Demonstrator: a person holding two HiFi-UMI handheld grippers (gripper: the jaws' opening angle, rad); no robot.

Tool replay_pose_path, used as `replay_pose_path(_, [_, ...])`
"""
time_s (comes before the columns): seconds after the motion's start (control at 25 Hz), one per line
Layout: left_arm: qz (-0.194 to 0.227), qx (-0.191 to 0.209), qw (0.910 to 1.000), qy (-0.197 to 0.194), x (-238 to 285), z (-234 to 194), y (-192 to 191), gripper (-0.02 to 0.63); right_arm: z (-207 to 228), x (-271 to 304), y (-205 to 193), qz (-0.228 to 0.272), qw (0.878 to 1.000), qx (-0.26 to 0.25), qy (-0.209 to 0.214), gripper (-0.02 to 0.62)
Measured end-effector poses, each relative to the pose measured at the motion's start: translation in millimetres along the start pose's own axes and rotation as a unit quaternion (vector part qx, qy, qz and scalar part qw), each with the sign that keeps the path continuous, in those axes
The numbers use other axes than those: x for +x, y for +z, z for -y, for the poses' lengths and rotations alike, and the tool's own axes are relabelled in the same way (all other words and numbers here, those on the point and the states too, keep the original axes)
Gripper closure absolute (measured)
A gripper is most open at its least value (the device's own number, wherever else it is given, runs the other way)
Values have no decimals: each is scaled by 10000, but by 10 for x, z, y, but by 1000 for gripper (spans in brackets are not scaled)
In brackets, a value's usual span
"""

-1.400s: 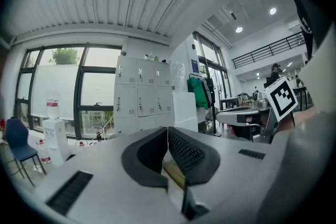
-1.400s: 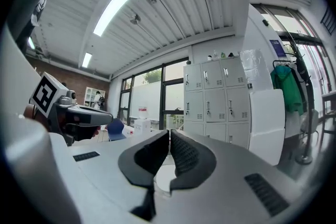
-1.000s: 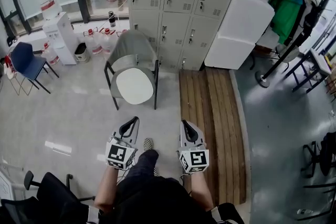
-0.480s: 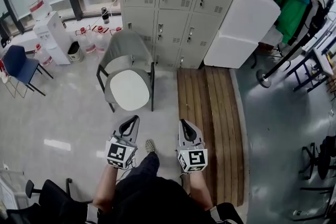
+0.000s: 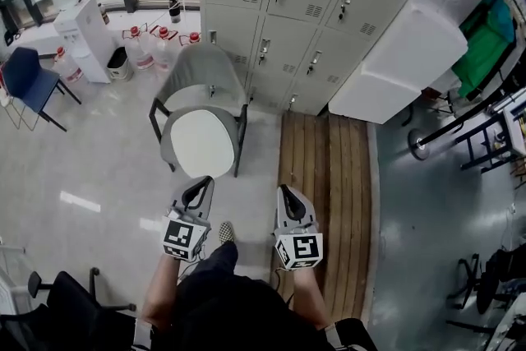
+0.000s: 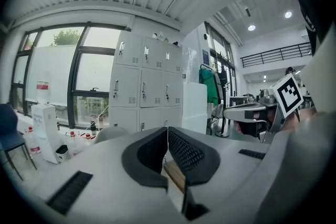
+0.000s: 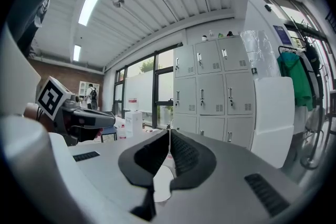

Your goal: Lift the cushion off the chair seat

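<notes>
Left tool (image 5: 200, 185) and right tool (image 5: 286, 195) both pressed together, empty, short of the chair (image 5: 202, 75). White cushion (image 5: 203, 142) lies flat on its seat. Judged light and soft, likely to sag; pinch opposite edges.

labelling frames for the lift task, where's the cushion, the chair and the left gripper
cushion (image 5: 203, 142), head view, middle of its white top
chair (image 5: 200, 68), head view, grey backrest
left gripper (image 5: 205, 180), head view, at its shut fingertips
</notes>
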State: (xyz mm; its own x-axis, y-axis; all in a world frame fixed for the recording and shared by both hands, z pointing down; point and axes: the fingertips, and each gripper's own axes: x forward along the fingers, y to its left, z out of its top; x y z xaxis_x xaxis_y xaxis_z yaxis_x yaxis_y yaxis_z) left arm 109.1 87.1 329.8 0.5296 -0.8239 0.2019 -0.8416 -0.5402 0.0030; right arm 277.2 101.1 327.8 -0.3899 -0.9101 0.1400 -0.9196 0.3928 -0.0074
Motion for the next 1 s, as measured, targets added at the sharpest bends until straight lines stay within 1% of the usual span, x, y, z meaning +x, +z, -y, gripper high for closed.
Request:
replay_pose_path(0.16, [-19,-82,9999,151,219,-267,10,586,45,362,25,-44,9999,28,139,565])
replay_pose_path(0.4, [-27,-142,9989,436,425,-620,10,586,36,883,84,-46,9989,-26,464,565])
replay_pose_path(0.64, [-25,-195,9963,834,444,-921,44,586,-115,1347,147,-4,9953,-75,970,565])
replay_pose_path(0.88, [-116,-383,9893,1402,233,-1262,-57,586,-465,1718,147,-67,9869,-149,1604,565])
replay_pose_path(1.0, [-175,-548,9822,1788,111,-1387,-153,586,-619,1886,129,-105,9795,-208,2001,565])
